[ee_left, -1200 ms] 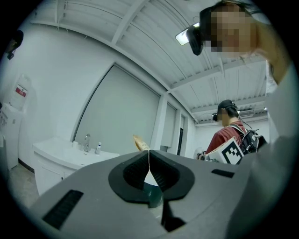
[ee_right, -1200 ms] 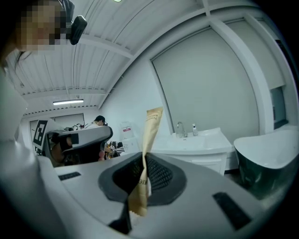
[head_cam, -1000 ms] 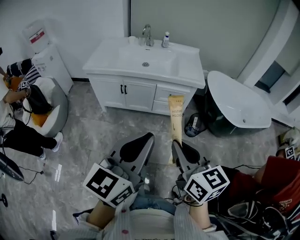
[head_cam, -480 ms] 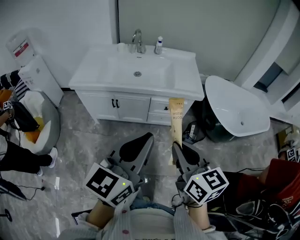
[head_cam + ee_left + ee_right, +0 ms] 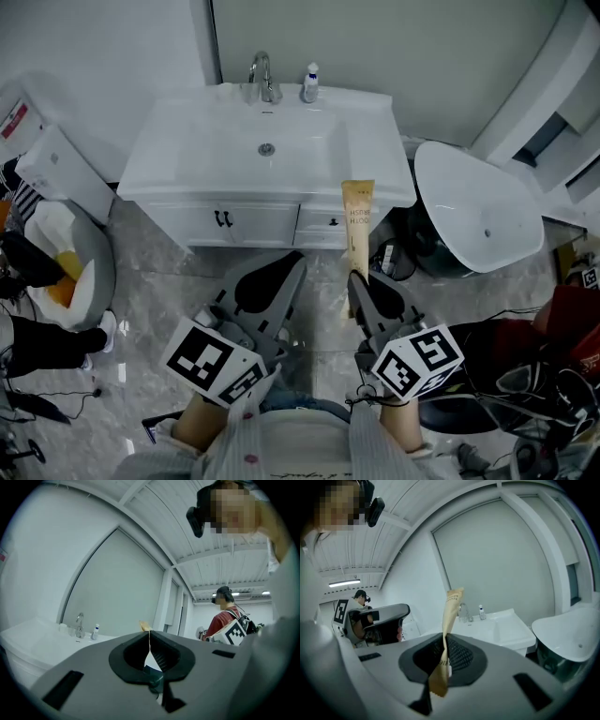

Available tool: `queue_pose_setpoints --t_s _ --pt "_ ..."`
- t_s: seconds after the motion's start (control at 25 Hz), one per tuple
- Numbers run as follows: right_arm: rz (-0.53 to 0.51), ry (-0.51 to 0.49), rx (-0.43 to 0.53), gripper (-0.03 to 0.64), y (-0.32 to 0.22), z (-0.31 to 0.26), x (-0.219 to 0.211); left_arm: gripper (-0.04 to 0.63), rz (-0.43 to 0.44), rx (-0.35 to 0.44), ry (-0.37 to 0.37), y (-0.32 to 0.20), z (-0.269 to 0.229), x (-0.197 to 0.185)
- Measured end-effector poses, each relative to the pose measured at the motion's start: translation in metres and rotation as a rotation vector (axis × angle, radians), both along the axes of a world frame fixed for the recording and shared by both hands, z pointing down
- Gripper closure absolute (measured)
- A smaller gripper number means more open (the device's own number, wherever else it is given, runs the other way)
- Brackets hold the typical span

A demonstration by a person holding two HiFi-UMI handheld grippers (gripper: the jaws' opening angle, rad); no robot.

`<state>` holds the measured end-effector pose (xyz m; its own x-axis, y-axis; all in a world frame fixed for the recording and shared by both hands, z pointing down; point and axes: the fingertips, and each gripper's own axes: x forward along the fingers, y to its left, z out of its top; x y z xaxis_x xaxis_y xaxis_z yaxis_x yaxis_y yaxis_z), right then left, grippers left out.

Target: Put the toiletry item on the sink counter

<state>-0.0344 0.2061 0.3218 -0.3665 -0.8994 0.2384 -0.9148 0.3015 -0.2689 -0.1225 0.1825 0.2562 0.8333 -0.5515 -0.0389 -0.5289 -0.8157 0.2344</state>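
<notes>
**Toothbrush packet held up in front of the sink**

The right gripper [image 5: 359, 281] has its fingers pinched nearly closed on the lower end of a tan toothbrush packet [image 5: 357, 217]. The packet stands up from them in the air before the white sink table [image 5: 375, 141], not on it. The left gripper [image 5: 296, 262] has its fingers pressed together, with nothing between them. At the table's back, a small bottle [image 5: 308, 82] stands just beside the faucet [image 5: 263, 77].
</notes>
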Motion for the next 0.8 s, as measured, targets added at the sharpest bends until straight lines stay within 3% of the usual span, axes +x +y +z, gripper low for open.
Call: queue_pose_setpoints --t_s 0.36,0.8 --pt "0.052 0.025 0.006 0.588 -0.054 -0.001 0.000 0.577 0.061 0.005 0.009 -0.056 0.004 0.001" --pt "0.104 0.025 -0.044 0.588 -0.076 0.013 -0.001 0.577 0.084 -0.032 0.020 -0.085 0.016 -0.009"
